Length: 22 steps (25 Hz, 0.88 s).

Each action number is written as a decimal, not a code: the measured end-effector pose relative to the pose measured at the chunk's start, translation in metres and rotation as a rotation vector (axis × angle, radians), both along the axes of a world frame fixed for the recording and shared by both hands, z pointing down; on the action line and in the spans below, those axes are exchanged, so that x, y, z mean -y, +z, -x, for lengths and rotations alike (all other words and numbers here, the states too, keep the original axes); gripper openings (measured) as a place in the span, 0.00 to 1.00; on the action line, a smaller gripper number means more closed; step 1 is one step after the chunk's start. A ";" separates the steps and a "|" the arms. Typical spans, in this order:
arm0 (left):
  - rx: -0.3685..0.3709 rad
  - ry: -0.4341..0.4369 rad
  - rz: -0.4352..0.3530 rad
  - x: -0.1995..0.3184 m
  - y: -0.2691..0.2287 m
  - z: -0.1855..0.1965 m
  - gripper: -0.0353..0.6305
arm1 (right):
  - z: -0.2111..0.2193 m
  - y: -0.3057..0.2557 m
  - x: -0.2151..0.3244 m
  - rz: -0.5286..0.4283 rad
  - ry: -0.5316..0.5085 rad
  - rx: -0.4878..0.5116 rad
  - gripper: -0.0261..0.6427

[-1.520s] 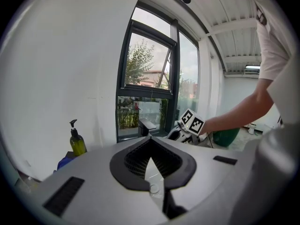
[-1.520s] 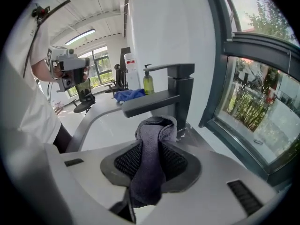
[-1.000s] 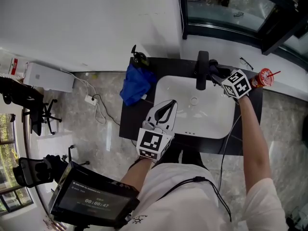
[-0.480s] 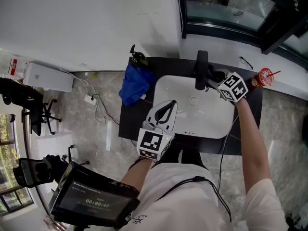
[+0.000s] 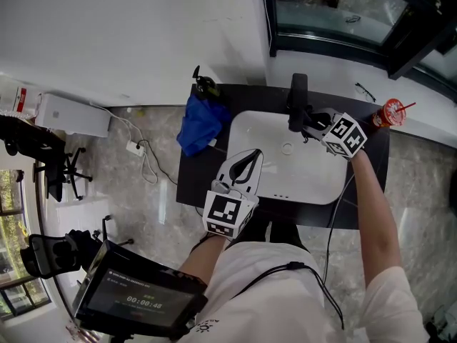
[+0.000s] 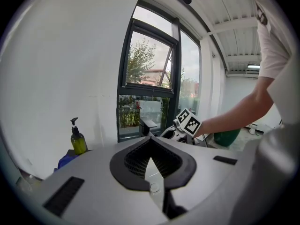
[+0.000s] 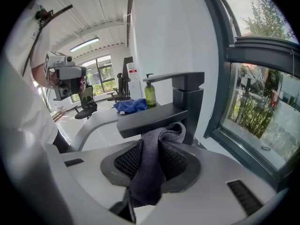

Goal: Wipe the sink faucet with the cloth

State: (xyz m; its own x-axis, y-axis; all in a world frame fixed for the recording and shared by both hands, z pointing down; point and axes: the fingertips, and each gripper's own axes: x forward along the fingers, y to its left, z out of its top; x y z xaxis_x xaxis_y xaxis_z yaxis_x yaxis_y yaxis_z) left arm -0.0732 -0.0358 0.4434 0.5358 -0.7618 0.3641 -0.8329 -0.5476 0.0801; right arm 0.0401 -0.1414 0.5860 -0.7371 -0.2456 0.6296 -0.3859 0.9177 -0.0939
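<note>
Left gripper [image 5: 254, 153]: over the sink's [image 5: 246, 131] near-left rim, jaws together, nothing between them.

Right gripper [image 7: 149, 165]: clamped on the grey cloth [image 7: 151, 172], which hangs out of the jaws. The cloth's top fold touches the underside of the faucet [image 7: 159, 117] spout, close to the column.

Beyond, on the counter [image 5: 194, 179]: soap bottle [image 7: 150, 93] and blue rag [image 7: 131, 106].

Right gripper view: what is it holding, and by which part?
The grey cloth, bunched and pinched mid-length between the right gripper's jaws; its upper end lies against the faucet.
</note>
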 end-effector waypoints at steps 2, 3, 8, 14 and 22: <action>-0.004 -0.004 0.000 -0.001 -0.002 0.000 0.04 | 0.004 0.003 -0.010 0.015 -0.028 -0.003 0.21; -0.005 -0.006 0.000 -0.002 -0.002 0.000 0.04 | 0.006 0.006 -0.016 0.023 -0.041 -0.006 0.21; 0.004 0.002 -0.006 -0.005 -0.002 0.000 0.04 | 0.017 0.013 -0.040 0.050 -0.084 0.002 0.21; -0.006 0.010 -0.012 -0.008 -0.005 -0.005 0.04 | 0.024 0.014 -0.070 0.070 -0.113 0.008 0.21; -0.021 0.029 -0.038 -0.011 -0.016 -0.009 0.04 | 0.012 0.001 -0.096 0.049 -0.025 0.043 0.21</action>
State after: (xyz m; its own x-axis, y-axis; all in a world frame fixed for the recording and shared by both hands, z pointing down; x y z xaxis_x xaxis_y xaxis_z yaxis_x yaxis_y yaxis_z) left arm -0.0637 -0.0246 0.4272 0.5653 -0.7589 0.3234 -0.8149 -0.5746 0.0763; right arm 0.0279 -0.0453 0.5865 -0.7693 -0.1958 0.6082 -0.3572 0.9211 -0.1552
